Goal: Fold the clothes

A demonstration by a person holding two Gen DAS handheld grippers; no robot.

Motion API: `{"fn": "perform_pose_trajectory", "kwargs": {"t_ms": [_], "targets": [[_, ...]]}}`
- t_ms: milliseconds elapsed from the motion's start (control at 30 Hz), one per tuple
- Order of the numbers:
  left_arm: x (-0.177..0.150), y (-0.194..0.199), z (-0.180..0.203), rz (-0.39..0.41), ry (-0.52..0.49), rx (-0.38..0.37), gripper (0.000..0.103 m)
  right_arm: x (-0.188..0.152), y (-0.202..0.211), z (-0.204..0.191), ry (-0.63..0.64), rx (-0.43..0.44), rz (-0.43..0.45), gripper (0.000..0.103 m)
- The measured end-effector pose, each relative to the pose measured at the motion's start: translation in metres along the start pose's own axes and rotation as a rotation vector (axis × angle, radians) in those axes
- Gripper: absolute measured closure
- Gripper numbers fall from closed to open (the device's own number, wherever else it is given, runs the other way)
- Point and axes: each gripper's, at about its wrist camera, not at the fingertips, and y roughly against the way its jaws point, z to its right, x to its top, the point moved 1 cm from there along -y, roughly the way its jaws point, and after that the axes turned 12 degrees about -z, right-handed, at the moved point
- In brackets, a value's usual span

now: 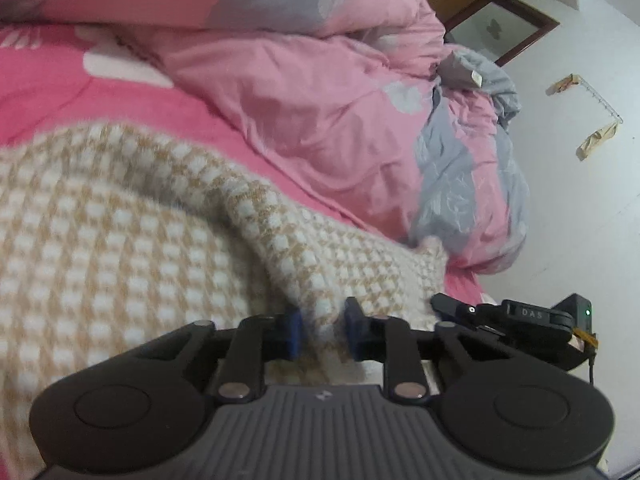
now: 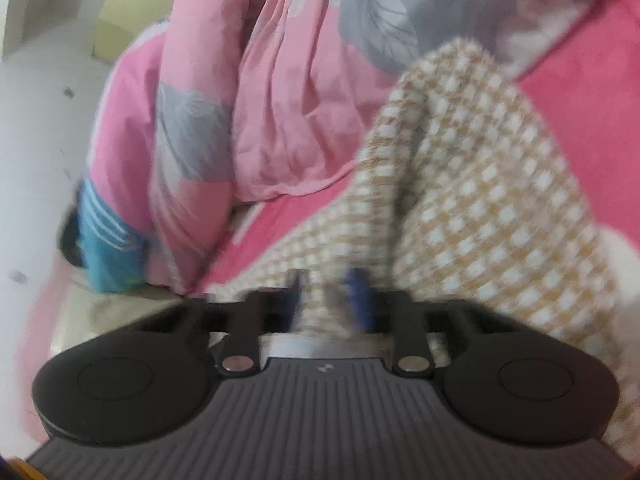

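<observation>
Pink bedsheet [image 1: 52,92] covers the bed, and a beige-and-white checked knit garment [image 1: 120,240] lies spread across it, filling the near part of both views. Beyond the garment, a rumpled pink and grey duvet [image 1: 320,120] is heaped along the far side, crowding the garment's far edge; only a narrow strip of bare sheet separates the two. Past the duvet, white floor [image 1: 580,200] lies open, with a dark-framed cabinet [image 1: 500,28] standing well away from the garment.

At the garment's near edge, the left gripper [image 1: 322,332] has its blue pads drawn close, pinching a raised fold of the knit between them. Just beside that fold, the other gripper's black body shows at the garment's corner.

From the right wrist view, which is blurred, the right gripper [image 2: 326,300] is likewise closed down on a bunched ridge of the same garment [image 2: 480,200], with fabric visible between its pads. Beside the duvet [image 2: 260,100], a blue striped cloth [image 2: 104,240] hangs at the bed's edge, above pale floor [image 2: 36,140].
</observation>
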Motion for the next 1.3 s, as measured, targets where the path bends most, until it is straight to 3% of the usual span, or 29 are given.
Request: {"fn": "perform_pose_trajectory", "kwargs": {"t_ms": [200,400,500,567,600,633,733,767,833,933,1033,1167,1300], "targets": [[0.012,-0.009,0.001,0.043,-0.048,0.046,0.086,0.023,-0.005,-0.009,0.069,-0.033,0.096,0.100],[0.001,-0.009,0.005,0.045,-0.170,0.154,0.081,0.026,-0.022,-0.006,0.176,-0.215,0.065,0.101],[-0.003,-0.001,0.008,0.066,-0.193,0.168,0.067,0.013,-0.019,-0.013,0.240,-0.287,0.078,0.094],[-0.007,0.013,0.013,0.105,-0.212,0.220,0.050,0.006,-0.011,-0.028,0.294,-0.344,0.095,0.094],[-0.010,0.022,0.017,0.137,-0.225,0.258,0.034,0.001,-0.007,-0.039,0.346,-0.383,0.111,0.094],[-0.015,0.031,0.022,0.182,-0.242,0.306,0.026,-0.003,-0.003,-0.050,0.402,-0.414,0.128,0.094],[-0.029,0.048,0.048,0.313,-0.342,0.409,0.025,-0.010,0.003,-0.077,0.519,-0.401,0.157,0.094],[-0.031,0.046,0.056,0.314,-0.383,0.393,0.025,-0.011,0.000,-0.081,0.529,-0.381,0.156,0.094],[-0.031,0.035,0.067,0.286,-0.432,0.356,0.026,-0.013,-0.013,-0.083,0.541,-0.369,0.137,0.094],[-0.028,0.008,0.064,0.206,-0.388,0.309,0.032,-0.026,-0.046,-0.063,0.522,-0.401,0.063,0.094],[-0.027,-0.015,0.047,0.127,-0.333,0.371,0.037,-0.038,-0.051,-0.046,0.508,-0.372,0.088,0.094],[-0.030,-0.012,0.030,0.136,-0.302,0.317,0.038,-0.016,-0.031,-0.067,0.482,-0.356,0.112,0.093],[-0.032,-0.013,0.032,0.136,-0.310,0.323,0.038,0.006,-0.032,-0.079,0.508,-0.391,0.210,0.093]]}}
